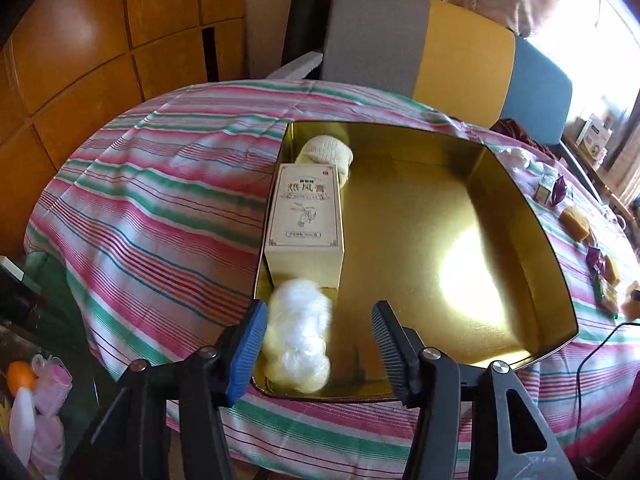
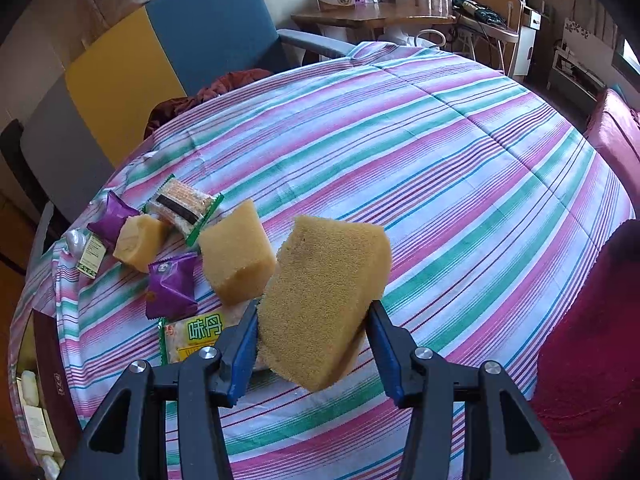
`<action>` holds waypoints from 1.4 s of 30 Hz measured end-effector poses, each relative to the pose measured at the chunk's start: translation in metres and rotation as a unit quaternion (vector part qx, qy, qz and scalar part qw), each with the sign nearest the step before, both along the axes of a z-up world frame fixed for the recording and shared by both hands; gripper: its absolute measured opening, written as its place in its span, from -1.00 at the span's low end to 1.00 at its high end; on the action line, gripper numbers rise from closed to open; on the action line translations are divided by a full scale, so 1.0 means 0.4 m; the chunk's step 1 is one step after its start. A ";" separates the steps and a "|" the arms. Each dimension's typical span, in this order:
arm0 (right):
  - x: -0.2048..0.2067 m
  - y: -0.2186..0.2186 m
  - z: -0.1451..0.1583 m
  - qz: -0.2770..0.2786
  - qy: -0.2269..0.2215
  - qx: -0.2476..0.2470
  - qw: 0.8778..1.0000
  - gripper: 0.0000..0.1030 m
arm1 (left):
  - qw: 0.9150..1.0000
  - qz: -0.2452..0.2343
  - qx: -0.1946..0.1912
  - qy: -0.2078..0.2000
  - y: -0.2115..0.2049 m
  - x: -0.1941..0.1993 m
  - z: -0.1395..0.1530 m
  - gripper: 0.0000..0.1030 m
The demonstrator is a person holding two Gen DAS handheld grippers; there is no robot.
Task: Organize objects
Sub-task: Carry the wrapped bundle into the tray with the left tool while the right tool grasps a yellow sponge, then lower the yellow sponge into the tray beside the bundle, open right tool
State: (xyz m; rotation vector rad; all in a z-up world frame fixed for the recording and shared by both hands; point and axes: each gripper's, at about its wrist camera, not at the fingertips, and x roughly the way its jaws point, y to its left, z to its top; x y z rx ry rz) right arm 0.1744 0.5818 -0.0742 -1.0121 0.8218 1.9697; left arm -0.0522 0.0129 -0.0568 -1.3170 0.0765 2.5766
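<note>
Our left gripper (image 1: 318,346) is released, jaws spread over the gold tin's (image 1: 532,216) near-left corner; the white plastic-wrapped bundle (image 1: 300,336) lies between them, only the left pad beside it. A cream box (image 1: 306,220) sits behind it along the left wall, a rolled sock (image 1: 328,156) in the far-left corner. Our right gripper (image 2: 312,344) grasps a yellow sponge (image 2: 324,300), lifted above the striped tablecloth (image 2: 460,168). Other sponges (image 2: 236,252) and snack packets (image 2: 172,284) sit near the table's left edge.
</note>
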 end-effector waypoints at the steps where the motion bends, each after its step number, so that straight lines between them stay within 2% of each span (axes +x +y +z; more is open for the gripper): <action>1: 0.006 -0.001 0.010 0.000 0.010 0.005 1.000 0.00 | 1.000 0.001 0.002 0.005 -0.002 0.002 0.008 0.08; 6: 0.028 -0.038 0.091 0.006 0.049 0.045 0.998 0.00 | 0.999 0.017 0.023 0.023 -0.025 0.002 0.045 0.10; 9: 0.008 -0.095 0.152 0.041 0.075 0.057 0.995 0.00 | 0.998 0.027 0.034 0.035 -0.040 0.002 0.062 0.19; 13: -0.085 -0.220 0.217 0.141 0.101 0.054 0.983 0.00 | 0.998 0.027 0.044 0.036 -0.045 0.005 0.070 0.19; 16: -0.188 -0.350 0.229 0.231 0.106 0.040 0.966 0.00 | 0.998 0.029 0.045 0.039 -0.048 0.014 0.075 0.19; 22: -0.371 -0.623 0.216 0.380 0.098 -0.005 0.920 0.00 | 0.996 0.048 0.054 0.044 -0.084 0.020 0.083 0.19; 26: -0.464 -0.770 0.189 0.445 0.086 -0.044 0.890 0.00 | 0.995 0.066 0.058 0.042 -0.117 0.018 0.078 0.19; 29: -0.521 -0.858 0.159 0.477 0.068 -0.065 0.874 0.00 | 0.995 0.074 0.060 0.039 -0.134 0.018 0.070 0.19; 35: -0.606 -0.998 0.070 0.508 0.025 -0.098 0.856 0.00 | 0.993 0.086 0.067 0.034 -0.162 0.021 0.054 0.21; 42: -0.631 -1.090 0.004 0.534 0.001 -0.125 0.836 0.07 | 0.992 0.098 0.072 0.026 -0.184 0.019 0.037 0.23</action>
